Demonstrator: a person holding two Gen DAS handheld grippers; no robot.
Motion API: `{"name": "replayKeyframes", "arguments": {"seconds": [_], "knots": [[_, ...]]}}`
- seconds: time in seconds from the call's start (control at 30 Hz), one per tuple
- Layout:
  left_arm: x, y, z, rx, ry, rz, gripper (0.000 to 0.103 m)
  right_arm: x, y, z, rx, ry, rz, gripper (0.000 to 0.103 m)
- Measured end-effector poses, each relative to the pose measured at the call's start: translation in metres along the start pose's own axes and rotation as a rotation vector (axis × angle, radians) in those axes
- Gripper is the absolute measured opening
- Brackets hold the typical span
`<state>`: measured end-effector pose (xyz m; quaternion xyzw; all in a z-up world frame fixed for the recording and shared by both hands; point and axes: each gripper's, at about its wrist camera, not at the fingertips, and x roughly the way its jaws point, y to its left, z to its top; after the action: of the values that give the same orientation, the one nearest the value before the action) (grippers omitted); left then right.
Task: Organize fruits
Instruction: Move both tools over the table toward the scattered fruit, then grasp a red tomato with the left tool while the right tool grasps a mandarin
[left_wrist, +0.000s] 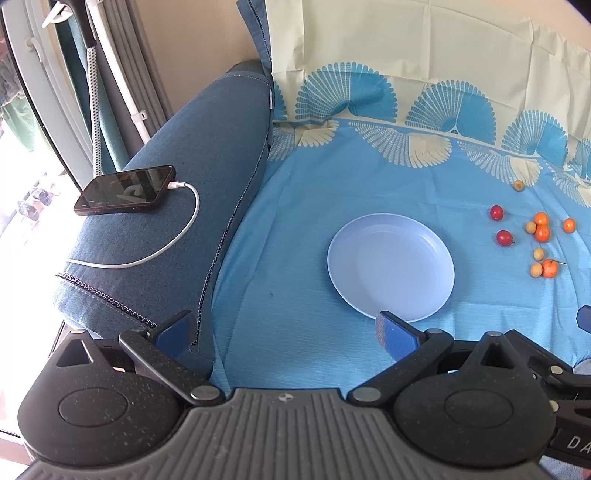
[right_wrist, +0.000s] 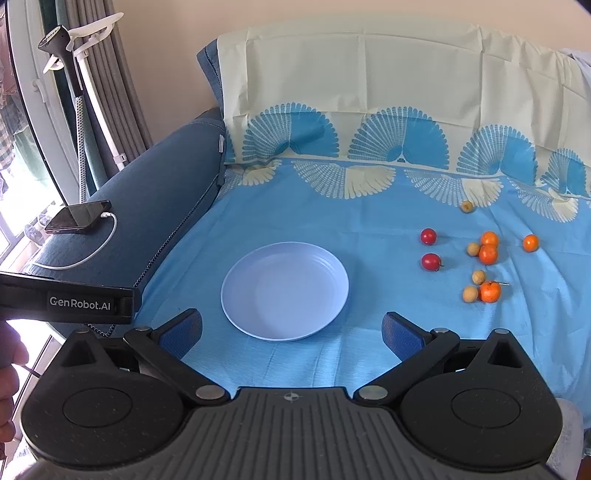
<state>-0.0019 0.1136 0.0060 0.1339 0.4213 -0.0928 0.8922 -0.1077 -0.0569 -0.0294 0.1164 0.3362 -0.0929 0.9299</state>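
Both grippers are hanging low over the near edge of the blue cloth (right_wrist: 332, 229), and I am keeping their jaws spread wide with nothing between them: the left gripper (left_wrist: 284, 332) is hovering just short of the plate (left_wrist: 390, 266), and the right gripper (right_wrist: 291, 332) is sitting almost square in front of the same plate (right_wrist: 284, 290). That plate is lying bare in the middle of the cloth, so I am reading it as the place where the fruit is meant to go. Off to its right, well apart from its rim, the fruit is lying scattered: two red ones (right_wrist: 428, 236), four orange ones (right_wrist: 488, 254) and four small yellowish ones (right_wrist: 470, 294), which may be longans, though the fisheye is leaving them too small to say. One yellowish piece (right_wrist: 467, 206) is sitting alone farther back, by the fan pattern. Since the pile is lying on the right, I am judging the right gripper to be the natural one to start picking, with the left free to steady the plate. A phone (left_wrist: 125, 190) is charging on the sofa arm (left_wrist: 177, 206) at left, clear of the work. Nothing is sorted yet, as far as I am judging.
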Motion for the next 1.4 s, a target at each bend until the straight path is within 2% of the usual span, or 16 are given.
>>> {"name": "replayKeyframes", "arguments": {"seconds": [0.47, 0.7, 0.9, 1.1, 1.23, 1.4], "knots": [[0.001, -0.004, 0.000, 0.014, 0.006, -0.004, 0.103, -0.002, -0.002, 0.000, 0.012, -0.009, -0.012, 0.103], [-0.004, -0.023, 0.003, 0.038, 0.005, -0.023, 0.103, -0.016, -0.023, -0.002, 0.054, -0.059, -0.068, 0.103], [0.000, -0.055, 0.008, 0.098, 0.026, -0.039, 0.103, -0.020, -0.067, -0.008, 0.140, -0.085, -0.131, 0.103], [0.018, -0.107, 0.024, 0.149, 0.068, -0.127, 0.103, -0.005, -0.129, -0.015, 0.260, -0.102, -0.237, 0.103], [0.039, -0.149, 0.041, 0.165, 0.082, -0.208, 0.103, 0.009, -0.176, -0.023, 0.357, -0.113, -0.335, 0.103], [0.081, -0.213, 0.062, 0.243, 0.047, -0.201, 0.103, 0.044, -0.222, -0.030, 0.377, -0.090, -0.425, 0.103]]}}
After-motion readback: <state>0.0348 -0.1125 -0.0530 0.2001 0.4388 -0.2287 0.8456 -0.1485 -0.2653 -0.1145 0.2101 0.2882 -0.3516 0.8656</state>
